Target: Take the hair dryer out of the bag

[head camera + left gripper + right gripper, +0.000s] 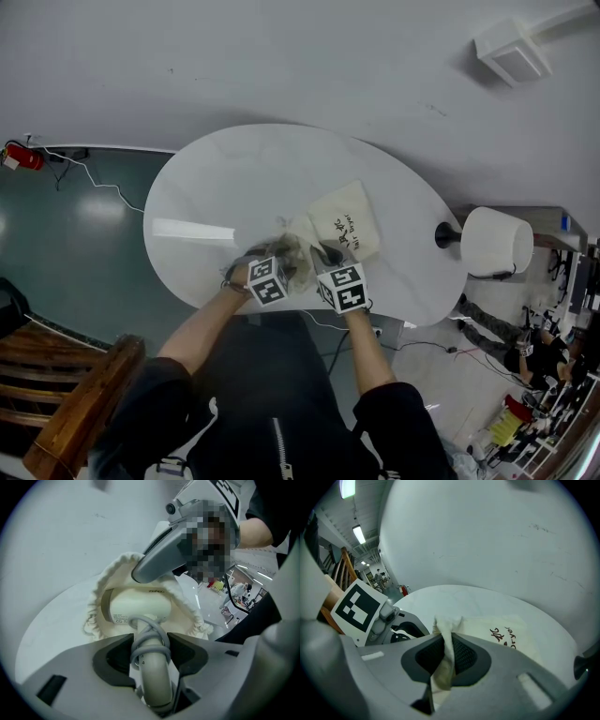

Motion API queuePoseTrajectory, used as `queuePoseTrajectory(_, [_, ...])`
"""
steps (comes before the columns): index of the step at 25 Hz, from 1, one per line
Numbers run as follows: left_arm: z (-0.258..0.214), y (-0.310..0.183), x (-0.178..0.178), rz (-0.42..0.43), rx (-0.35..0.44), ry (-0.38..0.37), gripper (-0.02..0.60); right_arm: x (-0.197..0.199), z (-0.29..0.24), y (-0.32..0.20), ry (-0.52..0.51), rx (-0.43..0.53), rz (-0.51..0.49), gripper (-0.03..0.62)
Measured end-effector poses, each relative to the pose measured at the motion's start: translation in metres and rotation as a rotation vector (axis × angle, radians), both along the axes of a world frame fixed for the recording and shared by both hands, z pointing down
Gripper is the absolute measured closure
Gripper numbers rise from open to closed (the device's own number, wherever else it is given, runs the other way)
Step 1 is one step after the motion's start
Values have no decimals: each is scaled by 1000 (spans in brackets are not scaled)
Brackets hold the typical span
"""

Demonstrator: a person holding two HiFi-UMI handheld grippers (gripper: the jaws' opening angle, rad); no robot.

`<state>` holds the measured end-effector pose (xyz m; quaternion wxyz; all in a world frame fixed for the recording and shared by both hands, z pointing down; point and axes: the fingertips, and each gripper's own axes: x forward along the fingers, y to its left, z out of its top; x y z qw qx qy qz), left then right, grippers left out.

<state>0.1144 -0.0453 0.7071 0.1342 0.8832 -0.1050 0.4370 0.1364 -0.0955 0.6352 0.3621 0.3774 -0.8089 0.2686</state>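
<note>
Hair dryer [138,604] half in the bag [105,581]
Left gripper [151,652] fingers clamp its cord-wrapped handle, right gripper [447,656] fingers pinch the bag's rim — looped cord [149,637] may snag the gathered cloth, dragging the bag across the counter [216,187].

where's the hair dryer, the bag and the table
hair dryer [140,604]: left gripper view, cream body
bag [485,626]: right gripper view, flat printed side
table [206,192]: head view, bare white top

left gripper [150,651], right gripper [446,654]: grey shells, black pads [464,654] | cubes [267,280]: black-white square markers | top [281,412]: black, short sleeves, zip, white cords
</note>
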Motion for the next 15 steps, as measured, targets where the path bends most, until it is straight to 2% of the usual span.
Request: queuePoseTrajectory(15, [4,17,-24,-27,-5,-24,356,-6,13,8,23,-31,-17,566])
